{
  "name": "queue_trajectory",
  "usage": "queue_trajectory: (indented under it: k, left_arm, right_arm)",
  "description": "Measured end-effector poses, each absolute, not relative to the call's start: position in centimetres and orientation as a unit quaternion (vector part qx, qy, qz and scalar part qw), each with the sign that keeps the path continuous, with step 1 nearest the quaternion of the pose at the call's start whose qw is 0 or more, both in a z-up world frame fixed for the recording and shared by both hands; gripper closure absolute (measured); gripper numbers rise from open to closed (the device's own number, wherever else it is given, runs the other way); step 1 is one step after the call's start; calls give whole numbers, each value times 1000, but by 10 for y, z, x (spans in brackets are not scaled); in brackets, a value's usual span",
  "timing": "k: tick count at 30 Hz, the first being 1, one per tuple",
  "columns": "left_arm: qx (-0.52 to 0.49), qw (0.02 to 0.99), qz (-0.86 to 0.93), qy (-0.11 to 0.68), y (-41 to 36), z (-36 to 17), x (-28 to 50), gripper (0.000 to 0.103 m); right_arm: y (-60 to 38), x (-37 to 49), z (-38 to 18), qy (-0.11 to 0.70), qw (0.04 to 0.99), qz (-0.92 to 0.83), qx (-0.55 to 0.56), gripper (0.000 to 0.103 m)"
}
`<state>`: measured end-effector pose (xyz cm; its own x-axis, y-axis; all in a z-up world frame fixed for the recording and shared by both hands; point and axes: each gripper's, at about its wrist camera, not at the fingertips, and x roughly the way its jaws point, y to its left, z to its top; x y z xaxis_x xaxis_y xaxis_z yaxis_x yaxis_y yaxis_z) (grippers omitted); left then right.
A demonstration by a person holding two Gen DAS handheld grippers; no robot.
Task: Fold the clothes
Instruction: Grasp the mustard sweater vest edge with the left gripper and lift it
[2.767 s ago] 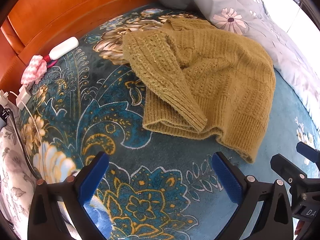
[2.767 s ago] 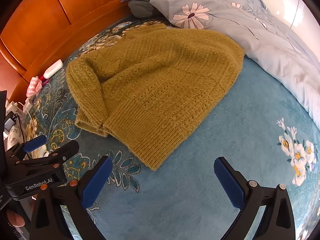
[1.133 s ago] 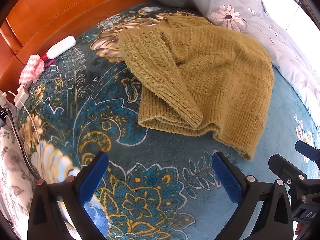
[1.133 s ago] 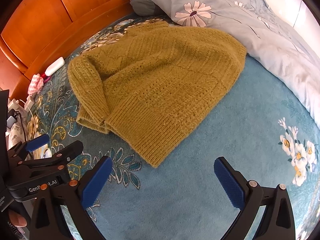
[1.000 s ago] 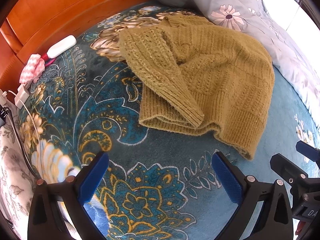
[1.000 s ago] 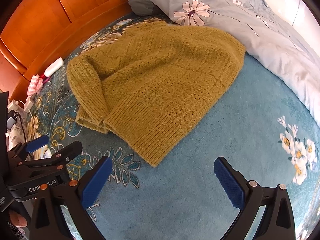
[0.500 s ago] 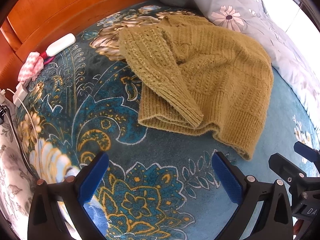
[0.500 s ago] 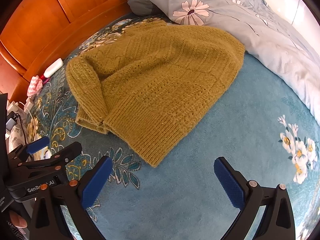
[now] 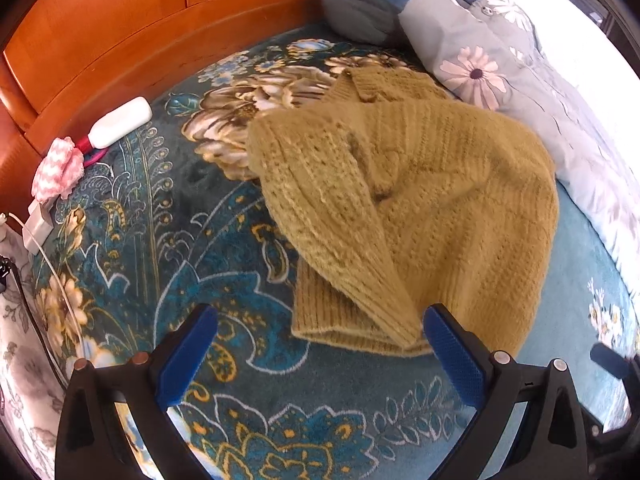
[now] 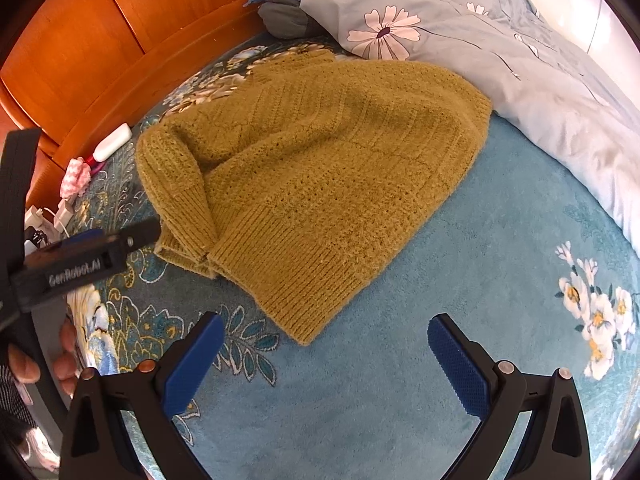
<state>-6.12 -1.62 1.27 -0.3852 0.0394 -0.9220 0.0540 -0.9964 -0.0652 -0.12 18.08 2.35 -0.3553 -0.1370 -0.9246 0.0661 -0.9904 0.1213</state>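
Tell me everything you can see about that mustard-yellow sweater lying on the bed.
The sweater is a chunky olive-mustard knit with open stitch patterns and ribbed bands at hem and cuff. It lies flat on the teal floral blanket, partly folded: one sleeve is laid diagonally across the body, cuff near the hem. Its far edge meets the pale flowered duvet. Neither gripper touches it; both are open.

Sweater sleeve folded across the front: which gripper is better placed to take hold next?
Probably left. The left gripper is open with the sleeve cuff just ahead; the right gripper faces bare blanket.
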Motion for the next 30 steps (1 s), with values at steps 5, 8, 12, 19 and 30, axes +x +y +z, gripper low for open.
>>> queue_trajectory:
  k: [5, 8, 12, 19, 30]
  left_arm:
    - [564, 50, -824, 31, -22, 3, -102, 0]
    - [572, 60, -818, 31, -23, -5, -120, 1]
    - [579, 63, -811, 61, -27, -12, -133, 11]
    - [598, 53, -790, 122, -28, -20, -136, 72]
    - [540, -34, -838, 72, 31, 61, -84, 88]
  right_arm:
    - [189, -7, 25, -28, 58, -825, 561, 0]
    - [194, -10, 26, -25, 57, -826, 560, 0]
    - [203, -14, 25, -27, 54, -822, 566, 0]
    - [216, -14, 28, -39, 41, -825, 562, 0]
    - [266, 10, 55, -74, -1, -838, 540, 0]
